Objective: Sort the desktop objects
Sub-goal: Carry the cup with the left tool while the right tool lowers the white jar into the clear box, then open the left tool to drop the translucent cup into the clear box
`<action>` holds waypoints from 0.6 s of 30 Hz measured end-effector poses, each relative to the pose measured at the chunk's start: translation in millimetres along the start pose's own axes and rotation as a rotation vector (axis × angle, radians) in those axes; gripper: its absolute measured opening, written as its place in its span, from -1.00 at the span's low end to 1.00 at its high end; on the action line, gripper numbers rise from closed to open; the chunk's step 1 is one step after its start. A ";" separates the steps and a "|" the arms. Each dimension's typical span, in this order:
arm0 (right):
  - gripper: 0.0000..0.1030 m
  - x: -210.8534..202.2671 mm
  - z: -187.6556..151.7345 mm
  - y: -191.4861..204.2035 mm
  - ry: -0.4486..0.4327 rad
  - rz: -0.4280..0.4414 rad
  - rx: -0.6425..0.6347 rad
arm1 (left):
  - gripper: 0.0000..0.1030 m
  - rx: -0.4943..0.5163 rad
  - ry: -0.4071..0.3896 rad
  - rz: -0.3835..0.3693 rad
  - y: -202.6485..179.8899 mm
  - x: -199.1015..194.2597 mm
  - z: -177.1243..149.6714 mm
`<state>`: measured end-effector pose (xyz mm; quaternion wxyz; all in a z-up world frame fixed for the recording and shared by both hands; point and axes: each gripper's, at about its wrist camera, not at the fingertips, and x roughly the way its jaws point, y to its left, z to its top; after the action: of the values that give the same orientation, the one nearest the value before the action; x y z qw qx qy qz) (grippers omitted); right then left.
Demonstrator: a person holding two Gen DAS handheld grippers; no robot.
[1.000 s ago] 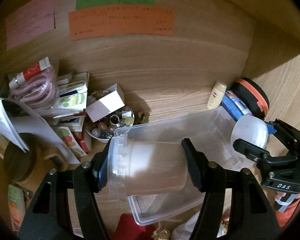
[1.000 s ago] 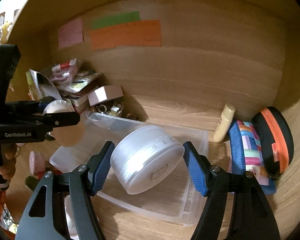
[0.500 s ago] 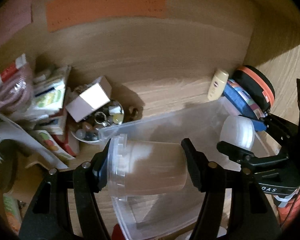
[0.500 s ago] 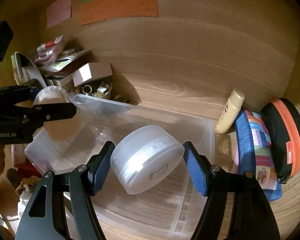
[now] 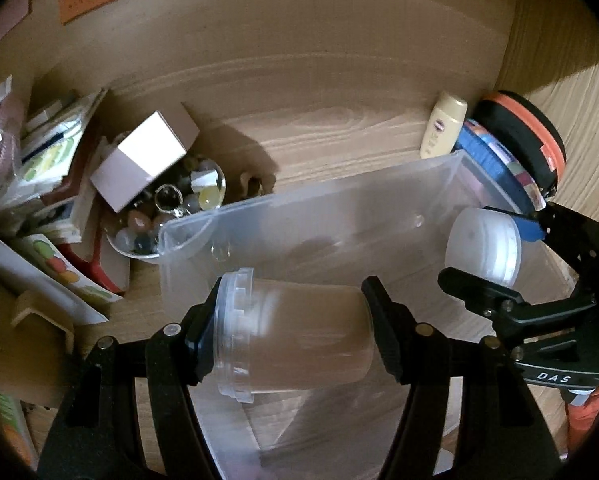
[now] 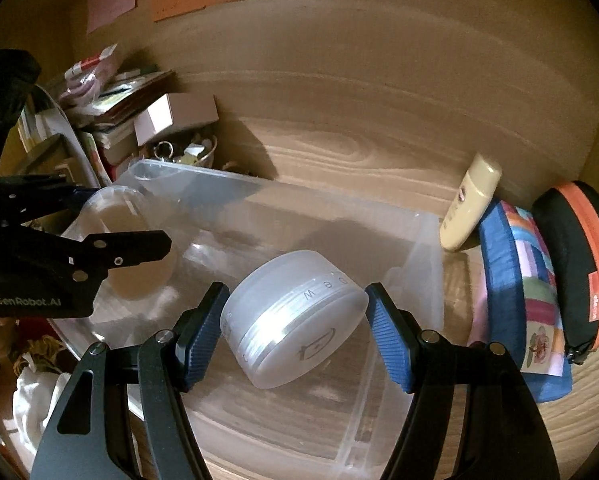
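So the left gripper (image 5: 289, 336) has its two black fingers clamped on a clear plastic jar (image 5: 295, 336), which lies sideways between them: threaded rim against the left finger, base against the right one, body filling the whole gap. It hangs over the near-left part of the clear storage bin (image 5: 339, 208) sitting on the wooden desk (image 5: 331, 128). The right gripper (image 6: 293, 320) is pinching a frosted white lid (image 6: 295, 316) between its blue-padded fingers (image 6: 203, 328), tilted so the flat top faces down toward the camera, and it's over the middle of the same bin (image 6: 415, 248). There's embossed lettering on the lid's side, too blurry to read properly. Beyond the bin's left corner is a small bowl of trinkets (image 5: 167, 208) with a white cardboard box (image 5: 147, 160) resting on top, and a messy stack of booklets (image 5: 59, 152) left of that, partly cut off by the frame edge. A cream lotion bottle (image 6: 469, 204) leans just beside the bin's far right corner, next to a patchwork pouch (image 6: 519, 288) and a black-and-orange case (image 6: 579, 264). The bin's near edge is hidden behind the gripper fingers in both views, and the bottom-left clutter is too dark to identify.
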<state>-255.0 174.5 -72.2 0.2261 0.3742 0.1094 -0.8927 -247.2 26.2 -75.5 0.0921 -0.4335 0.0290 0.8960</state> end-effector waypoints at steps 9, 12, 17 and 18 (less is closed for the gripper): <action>0.30 5.3 -5.4 2.7 0.005 -0.004 -0.024 | 0.26 0.008 0.032 -0.004 -1.6 10.7 -1.7; 0.30 6.1 -5.4 3.6 0.001 -0.004 -0.028 | 0.27 0.026 0.034 -0.004 -3.4 12.6 -2.5; 0.29 6.6 -4.7 3.4 -0.003 0.000 -0.027 | 0.27 0.027 0.029 -0.020 -2.9 12.3 -2.7; 0.29 6.3 -4.9 3.3 -0.004 0.002 -0.027 | 0.28 0.028 0.026 -0.018 -2.5 12.1 -2.8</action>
<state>-254.2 171.4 -80.2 0.2321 0.3692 0.1209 -0.8917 -251.9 30.0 -86.6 0.1061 -0.4440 0.0389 0.8889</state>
